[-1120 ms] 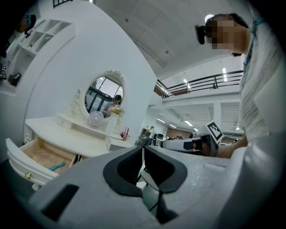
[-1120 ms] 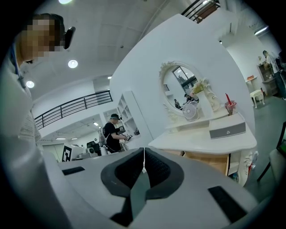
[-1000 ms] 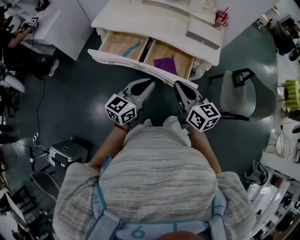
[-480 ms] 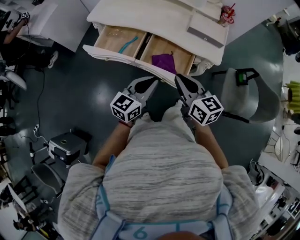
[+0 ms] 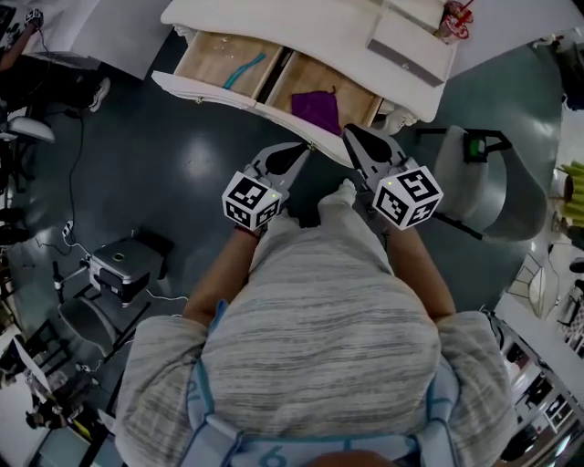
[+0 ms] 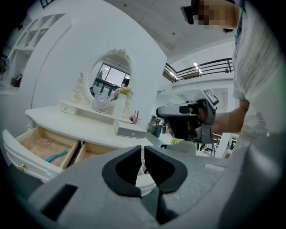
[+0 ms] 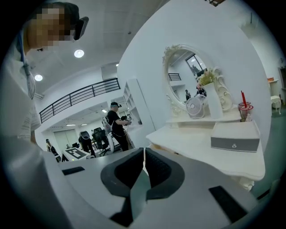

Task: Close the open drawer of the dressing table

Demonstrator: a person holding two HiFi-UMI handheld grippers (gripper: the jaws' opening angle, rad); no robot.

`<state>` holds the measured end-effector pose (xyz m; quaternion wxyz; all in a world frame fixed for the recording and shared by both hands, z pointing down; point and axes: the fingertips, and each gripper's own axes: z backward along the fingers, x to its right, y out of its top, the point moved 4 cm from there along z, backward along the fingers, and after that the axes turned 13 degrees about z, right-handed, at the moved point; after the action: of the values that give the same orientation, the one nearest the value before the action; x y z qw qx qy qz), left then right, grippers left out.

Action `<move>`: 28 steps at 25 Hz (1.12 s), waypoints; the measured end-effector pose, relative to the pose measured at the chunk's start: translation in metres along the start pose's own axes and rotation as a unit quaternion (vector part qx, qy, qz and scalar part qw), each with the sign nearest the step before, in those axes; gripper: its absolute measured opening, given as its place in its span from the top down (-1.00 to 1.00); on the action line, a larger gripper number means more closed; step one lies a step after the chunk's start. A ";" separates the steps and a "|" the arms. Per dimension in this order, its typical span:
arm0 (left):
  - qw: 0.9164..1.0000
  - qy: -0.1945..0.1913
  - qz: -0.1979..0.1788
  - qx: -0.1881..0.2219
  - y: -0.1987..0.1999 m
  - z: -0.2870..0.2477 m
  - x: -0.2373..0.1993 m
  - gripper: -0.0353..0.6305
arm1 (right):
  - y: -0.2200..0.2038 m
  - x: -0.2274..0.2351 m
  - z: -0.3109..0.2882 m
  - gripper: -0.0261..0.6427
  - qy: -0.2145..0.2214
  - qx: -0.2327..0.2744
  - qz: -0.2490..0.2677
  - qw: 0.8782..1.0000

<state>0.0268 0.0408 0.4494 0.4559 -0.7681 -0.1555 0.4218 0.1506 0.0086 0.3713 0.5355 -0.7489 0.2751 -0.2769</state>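
The left gripper (image 5: 297, 150) is clenched, its two dark pads pressed together with nothing between them. Its tips point at the white front of the open drawer (image 5: 212, 95), near the middle of that front; whether they touch it cannot be told. The right gripper (image 5: 352, 133) is clenched and empty as well, held just beside the left one, and in the head view its tips lie over the right end of the drawer front. The drawer stands pulled well out from under the top of the white desk (image 5: 292, 27). It has two wooden compartments: the left one holds a teal thing (image 5: 239, 70), the right one a purple cloth (image 5: 317, 108). On the desk top sit a small white box with a grey front (image 5: 401, 50) and a cup with a red straw (image 5: 453, 20). A grey chair (image 5: 474, 182) stands on the dark floor to the right of the desk.
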 end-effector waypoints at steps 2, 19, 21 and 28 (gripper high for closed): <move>1.000 0.004 -0.001 -0.009 -0.005 -0.003 -0.004 0.82 | -0.003 0.003 -0.002 0.89 0.005 -0.002 -0.001 1.000; 0.989 0.056 0.019 -0.139 -0.077 -0.036 -0.037 0.54 | -0.023 0.020 -0.019 0.89 0.029 -0.032 0.018 0.999; 0.987 0.062 0.020 -0.149 -0.083 -0.039 -0.041 0.52 | -0.027 0.022 -0.020 0.89 0.030 -0.039 0.021 0.999; 0.978 0.086 0.015 -0.187 -0.106 -0.051 -0.055 0.52 | -0.039 0.026 -0.024 0.89 0.038 -0.060 0.031 0.997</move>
<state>0.0500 0.0338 0.5769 0.3092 -0.8754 -0.1807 0.3247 0.1563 -0.0149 0.4183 0.4869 -0.7600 0.3341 -0.2714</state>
